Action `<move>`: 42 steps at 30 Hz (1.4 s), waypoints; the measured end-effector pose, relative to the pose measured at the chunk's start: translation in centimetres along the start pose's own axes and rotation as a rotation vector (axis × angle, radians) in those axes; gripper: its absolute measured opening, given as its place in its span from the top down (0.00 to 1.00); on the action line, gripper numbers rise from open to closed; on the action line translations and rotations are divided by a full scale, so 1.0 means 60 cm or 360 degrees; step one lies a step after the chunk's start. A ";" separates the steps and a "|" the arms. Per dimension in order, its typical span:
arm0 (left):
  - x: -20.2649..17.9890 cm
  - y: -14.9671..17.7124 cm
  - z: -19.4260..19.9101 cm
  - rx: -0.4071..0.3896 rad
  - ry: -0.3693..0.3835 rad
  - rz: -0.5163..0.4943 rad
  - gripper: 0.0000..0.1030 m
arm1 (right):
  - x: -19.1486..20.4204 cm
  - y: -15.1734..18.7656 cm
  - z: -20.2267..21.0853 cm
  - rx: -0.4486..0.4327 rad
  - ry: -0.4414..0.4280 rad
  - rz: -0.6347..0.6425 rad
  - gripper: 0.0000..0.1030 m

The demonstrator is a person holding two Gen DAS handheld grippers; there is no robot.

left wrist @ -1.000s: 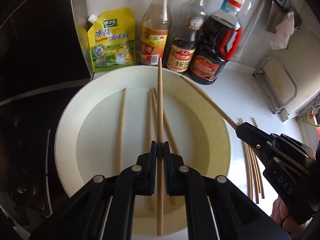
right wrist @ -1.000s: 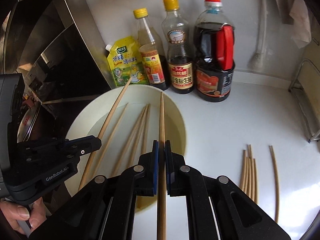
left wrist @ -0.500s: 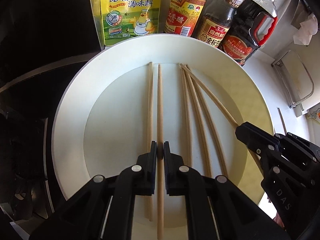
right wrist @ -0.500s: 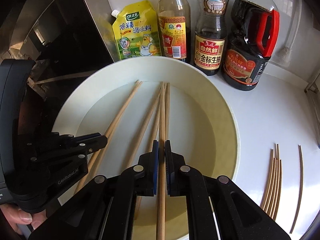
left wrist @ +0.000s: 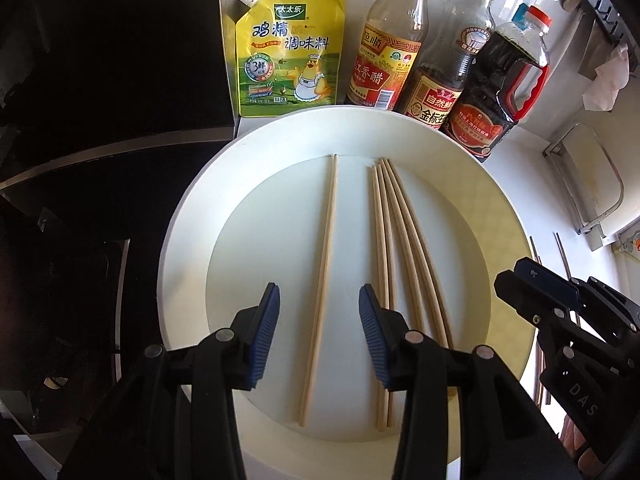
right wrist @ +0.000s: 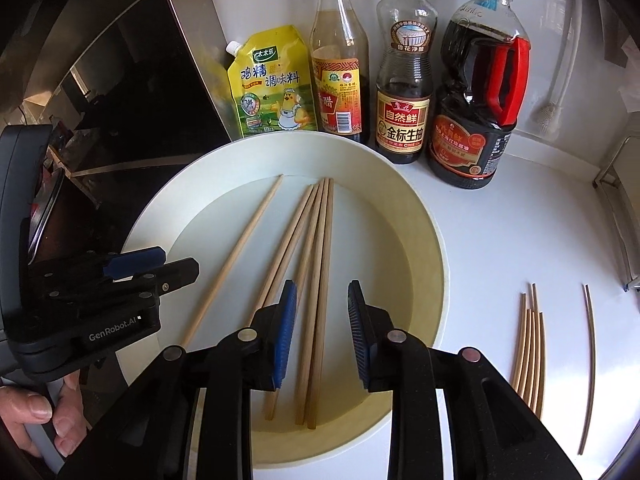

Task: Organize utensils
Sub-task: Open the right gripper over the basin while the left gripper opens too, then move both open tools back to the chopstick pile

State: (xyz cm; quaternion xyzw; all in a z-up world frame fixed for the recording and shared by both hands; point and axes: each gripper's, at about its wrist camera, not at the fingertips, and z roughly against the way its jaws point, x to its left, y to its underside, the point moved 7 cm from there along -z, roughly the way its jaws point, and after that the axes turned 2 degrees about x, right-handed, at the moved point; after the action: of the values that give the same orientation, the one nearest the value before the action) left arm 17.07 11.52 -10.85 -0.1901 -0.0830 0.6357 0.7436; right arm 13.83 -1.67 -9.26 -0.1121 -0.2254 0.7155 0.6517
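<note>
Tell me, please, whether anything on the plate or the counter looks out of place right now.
Yes: in the white plate, one chopstick lies apart from the bundle of four. More chopsticks remain on the counter, one stray off to the side. Both grippers, left and right, are open.

Five chopsticks [right wrist: 316,280] in one plate [right wrist: 434,264]; six more chopsticks [right wrist: 530,352] on the counter at right. Three bottles [right wrist: 404,80] and one pouch [right wrist: 272,84] at far side.
</note>
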 end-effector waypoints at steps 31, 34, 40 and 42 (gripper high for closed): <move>-0.232 0.107 0.052 -0.0021 0.0079 -0.0183 0.49 | -0.168 0.175 0.140 -0.0061 0.0092 -0.0193 0.72; -0.272 0.113 0.054 -0.0033 0.0104 -0.0216 0.49 | -0.214 0.197 0.160 -0.0068 0.0131 -0.0238 0.71; -0.348 0.128 0.049 -0.0041 0.0142 -0.0264 0.44 | -0.317 0.238 0.187 -0.0056 0.0225 -0.0343 0.70; -0.372 0.133 0.043 -0.0038 0.0157 -0.0276 0.44 | -0.345 0.248 0.192 -0.0054 0.0249 -0.0361 0.69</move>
State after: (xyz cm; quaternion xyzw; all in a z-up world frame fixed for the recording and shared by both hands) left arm 4.86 -8.85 -8.92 -0.2222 -0.0700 0.5577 0.7967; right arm -1.92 -24.81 -8.91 -0.1524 -0.1971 0.6225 0.7419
